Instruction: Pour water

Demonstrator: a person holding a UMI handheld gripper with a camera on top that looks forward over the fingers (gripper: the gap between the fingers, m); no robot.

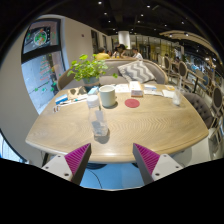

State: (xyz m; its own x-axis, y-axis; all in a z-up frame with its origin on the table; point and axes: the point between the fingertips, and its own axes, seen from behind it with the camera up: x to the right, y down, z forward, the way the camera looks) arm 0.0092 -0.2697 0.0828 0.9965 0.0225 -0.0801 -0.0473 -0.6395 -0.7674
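A clear plastic water bottle [99,123] stands upright on the light wooden table [150,125], near its front edge. Behind it stand a small glass [92,100] and a white cup [107,95]. A round red coaster [132,102] lies to the right of the cup. My gripper [112,158] is open and empty, its two magenta pads [77,156] wide apart, held before the table's front edge. The bottle is just beyond the fingers, slightly left of the middle.
A green potted plant [88,68] stands at the table's far left. Papers and small items [72,96] lie at the left, a white object [172,95] at the right. Chairs and a cushion [136,72] are behind the table. Blue floor [112,178] shows below.
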